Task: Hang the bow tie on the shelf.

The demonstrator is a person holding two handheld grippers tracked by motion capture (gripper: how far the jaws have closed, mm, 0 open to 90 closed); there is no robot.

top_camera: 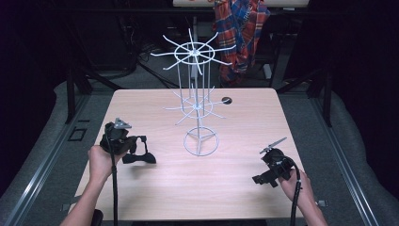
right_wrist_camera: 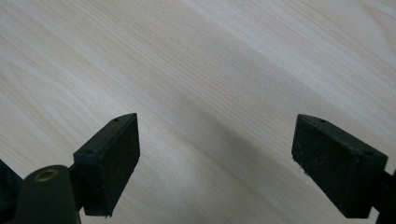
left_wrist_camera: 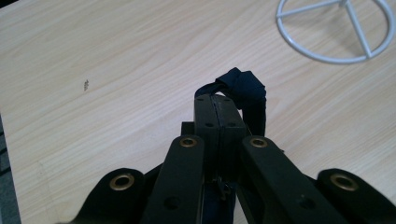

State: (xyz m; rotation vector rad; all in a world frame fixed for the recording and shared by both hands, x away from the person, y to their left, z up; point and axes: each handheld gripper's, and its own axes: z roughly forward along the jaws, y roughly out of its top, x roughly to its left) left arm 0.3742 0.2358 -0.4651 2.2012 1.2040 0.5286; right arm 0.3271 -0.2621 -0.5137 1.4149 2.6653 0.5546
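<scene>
No writing reads anywhere. One white wire rack [top_camera: 198, 94] stands mid-table [top_camera: 244, 188], and two grippers are over the wood. The left gripper [left_wrist_camera: 219, 109] has its jaws pressed together on one dark blue bow tie [left_wrist_camera: 243, 91], which bunches just past the tips. The right gripper [right_wrist_camera: 215, 158] gapes wide, bare tabletop between its pads.

Pale wood-grain tabletop [top_camera: 244, 188]; white wire rack [top_camera: 196, 101]; dark, seemingly navy cloth [left_wrist_camera: 243, 91]; red-blue plaid shirt [top_camera: 241, 33] behind.
</scene>
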